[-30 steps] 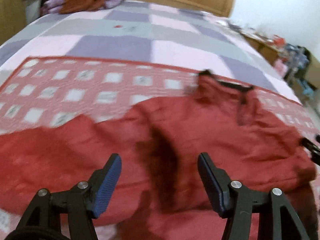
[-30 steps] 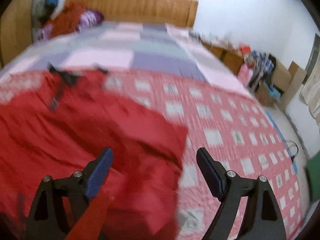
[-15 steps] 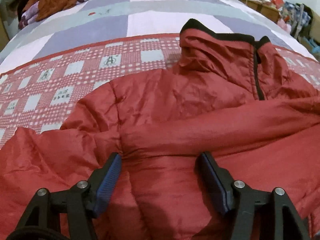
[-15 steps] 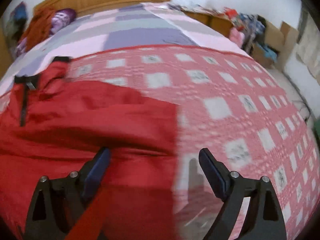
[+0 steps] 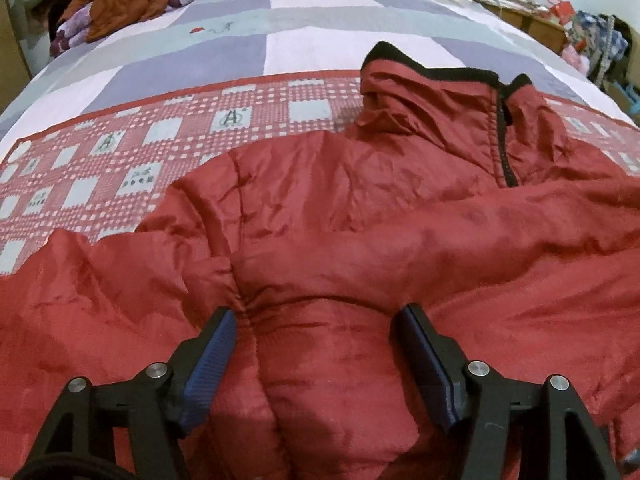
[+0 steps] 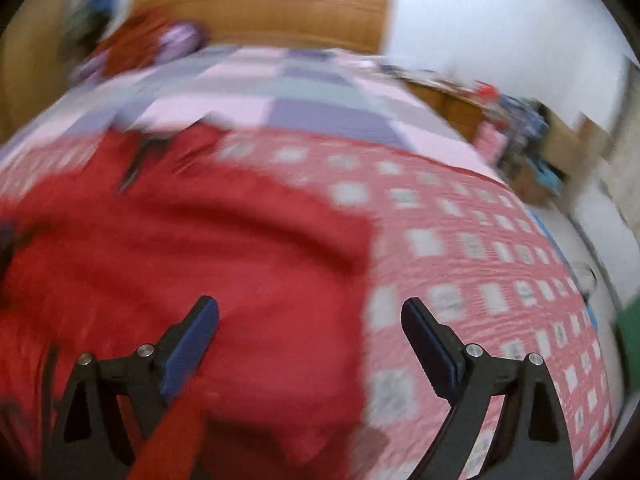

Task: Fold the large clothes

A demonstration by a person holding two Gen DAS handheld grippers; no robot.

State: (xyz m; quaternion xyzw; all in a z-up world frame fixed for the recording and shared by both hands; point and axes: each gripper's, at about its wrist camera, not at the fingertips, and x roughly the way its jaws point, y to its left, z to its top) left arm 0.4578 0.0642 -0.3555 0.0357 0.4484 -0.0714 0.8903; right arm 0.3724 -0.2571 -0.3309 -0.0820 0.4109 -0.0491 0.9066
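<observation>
Both claws gape wide, the left claw (image 5: 316, 320) and right claw (image 6: 310, 310) over the red jacket (image 5: 360, 220) on the bed (image 5: 160, 140).

Red padded jacket (image 5: 360, 240) flat on red-and-white checked blanket (image 5: 120, 168), collar toward wooden headboard (image 6: 260, 8), beyond.

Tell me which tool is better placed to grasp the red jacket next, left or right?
Left. The left tool is open around a ridge of the red jacket, while the right tool is open over the jacket's edge in a motion-blurred view.
</observation>
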